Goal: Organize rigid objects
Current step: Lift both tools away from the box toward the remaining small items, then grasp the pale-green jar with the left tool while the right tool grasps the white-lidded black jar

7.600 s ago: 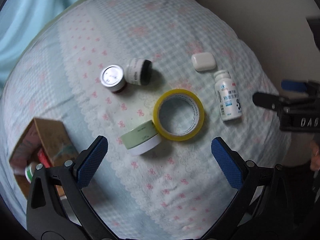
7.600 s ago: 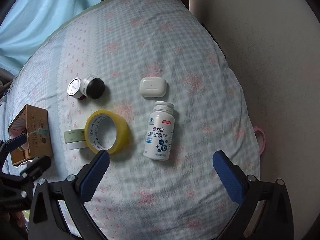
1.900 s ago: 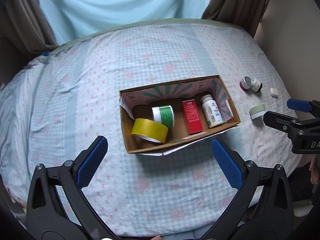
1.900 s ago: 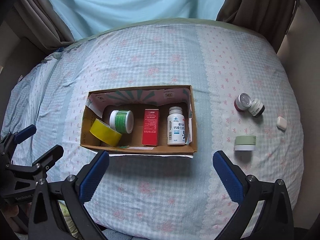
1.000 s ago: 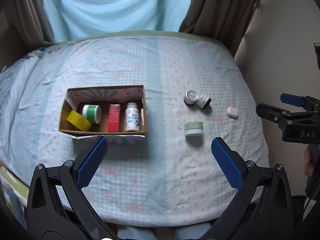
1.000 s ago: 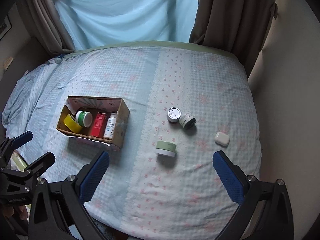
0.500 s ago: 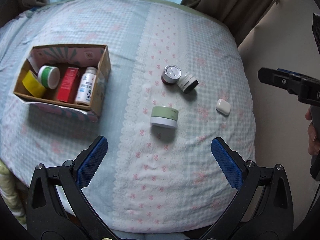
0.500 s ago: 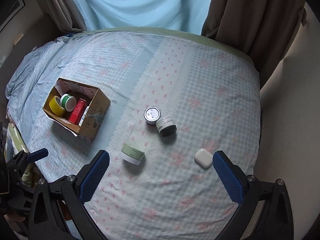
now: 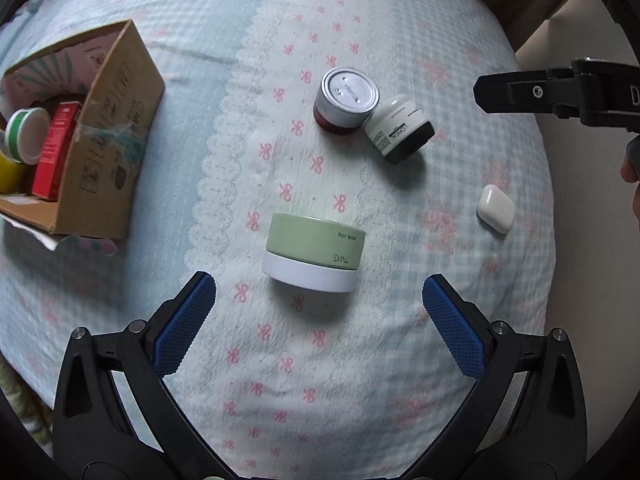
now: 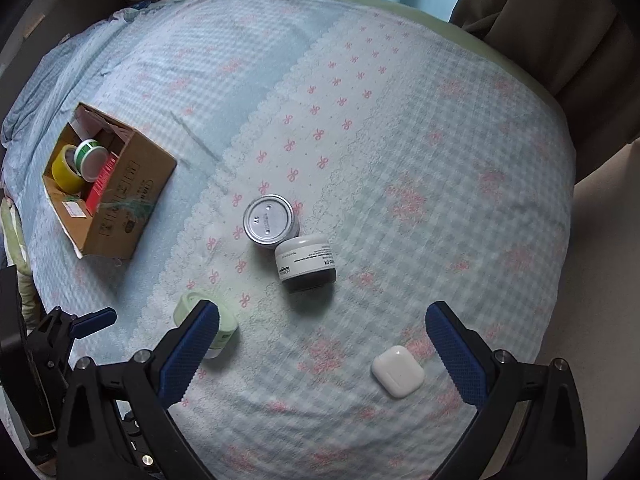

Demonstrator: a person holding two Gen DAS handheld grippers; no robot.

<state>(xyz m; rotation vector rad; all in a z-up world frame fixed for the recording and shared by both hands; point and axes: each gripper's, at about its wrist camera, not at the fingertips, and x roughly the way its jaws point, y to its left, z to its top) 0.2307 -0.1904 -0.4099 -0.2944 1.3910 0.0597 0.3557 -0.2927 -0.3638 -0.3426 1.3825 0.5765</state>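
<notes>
**Four small items loose on the bedspread, box partly filled**

Left gripper [image 9: 319, 294]: fingers spread wide, nothing between the blue pads [image 9: 185, 322]. It hangs above the green-and-white jar [image 9: 314, 253], which lies just ahead of the fingertips, on its side, white part toward the camera, lettering upside down. From the right wrist view the same jar [image 10: 224, 330] is partly hidden behind that gripper's left pad.

Right gripper [image 10: 322, 338]: fingers also wide apart, holding nothing. The white earbud case [image 10: 398, 376] lies just inside its right finger, on the cloth.

Past the green jar, two more jars touch each other: a silver-lidded jar [image 9: 346, 102] standing upright with a dark red base, and a white jar with a black lid [image 9: 399, 130] tipped on its side, leaning against it. In the right wrist view they sit mid-frame, silver lid [image 10: 271, 220] farther, white jar [image 10: 306, 264] nearer.

Earbud case [image 9: 495, 208] is well apart from the jars, toward the right edge of the bed.

Cardboard box [image 9: 106, 136] sits at far left, open top. Inside: yellow tape roll [image 10: 64, 168], a green-and-white roll [image 10: 90, 154] leaning on it, a red carton [image 9: 54, 150]. Whatever else is in the box is hidden by its wall.

Surface: blue gingham bedspread [image 10: 400, 128] with pink bows and a lace-edged white stripe. Brown curtain [image 10: 560, 20] at far right.
</notes>
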